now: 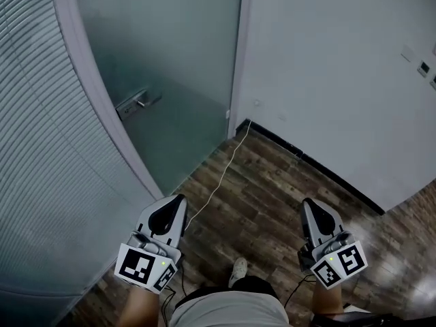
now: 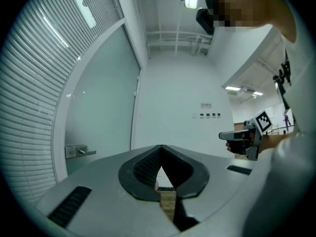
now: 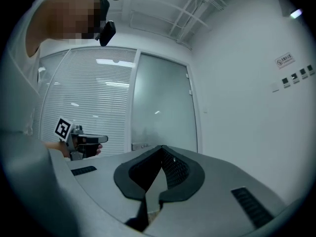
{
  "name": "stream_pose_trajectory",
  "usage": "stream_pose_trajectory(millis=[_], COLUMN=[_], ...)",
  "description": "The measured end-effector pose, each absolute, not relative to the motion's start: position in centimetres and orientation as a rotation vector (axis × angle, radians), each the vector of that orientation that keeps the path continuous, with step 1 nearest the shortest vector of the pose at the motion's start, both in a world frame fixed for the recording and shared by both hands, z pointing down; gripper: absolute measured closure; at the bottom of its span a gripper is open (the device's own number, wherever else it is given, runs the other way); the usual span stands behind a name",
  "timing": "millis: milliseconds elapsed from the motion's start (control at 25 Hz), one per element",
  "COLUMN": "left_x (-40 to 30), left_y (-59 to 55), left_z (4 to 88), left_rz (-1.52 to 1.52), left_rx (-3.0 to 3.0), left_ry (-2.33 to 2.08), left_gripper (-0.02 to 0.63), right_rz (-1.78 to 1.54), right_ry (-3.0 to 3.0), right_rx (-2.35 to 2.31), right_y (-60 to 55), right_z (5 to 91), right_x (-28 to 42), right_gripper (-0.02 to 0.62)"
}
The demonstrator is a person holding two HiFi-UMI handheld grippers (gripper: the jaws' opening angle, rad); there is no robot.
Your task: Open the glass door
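Frosted glass door (image 1: 170,60): its level lever handle (image 1: 139,103) lies far-left, nearer the left gripper (image 1: 176,203) than the right gripper (image 1: 310,206); the jaws of these 2 are together, empty.

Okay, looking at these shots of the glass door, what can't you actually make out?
- Whatever is behind the glass door: hidden in all views by the frosted glass.
- Wall sign: in the left gripper view, the print is too small to read.
- Wall switches: in the head view, the row is cut off by the right edge.
- Door handle: in the head view, any lock detail is too small and dim.
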State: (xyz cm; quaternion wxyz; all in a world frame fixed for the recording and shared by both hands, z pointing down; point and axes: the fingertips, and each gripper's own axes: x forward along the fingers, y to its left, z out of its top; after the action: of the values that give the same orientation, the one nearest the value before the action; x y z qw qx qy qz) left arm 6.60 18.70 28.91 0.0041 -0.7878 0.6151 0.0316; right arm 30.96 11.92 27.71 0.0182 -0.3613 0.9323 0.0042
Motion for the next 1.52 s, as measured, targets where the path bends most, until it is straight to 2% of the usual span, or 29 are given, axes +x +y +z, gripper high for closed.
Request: stream_pose_trajectory(millis=[360,960,1120,1520], left_x=[9.2,6.0,2.5,-11.8], left_y=[10.2,1.9,-0.9,-5.7], left_z=[28.4,29.1,29.6,30.9], left_rz=[0.115,0.090,0.132,0.171], left_rx=[-2.367,-2.284,-2.247,-2.092], left_ry=[2.090,2.191,2.217,2.384], left_gripper=[0.606,0.606,0.606,0.606], right_rz=[-0.033,-0.074,-0.031,0.017], right_ry=[2.943,2.995,3.036,3.144], right_rx=[-0.957,-0.791,-0.720,-0.423], right_y=[1.0,-8.8,-11.9,-18.9], right_z=[27.7,29.3,29.4,30.2], right_x=[33.7,29.0,24.8,7.4], right_gripper=[0.595,0.595,0.595,0.595])
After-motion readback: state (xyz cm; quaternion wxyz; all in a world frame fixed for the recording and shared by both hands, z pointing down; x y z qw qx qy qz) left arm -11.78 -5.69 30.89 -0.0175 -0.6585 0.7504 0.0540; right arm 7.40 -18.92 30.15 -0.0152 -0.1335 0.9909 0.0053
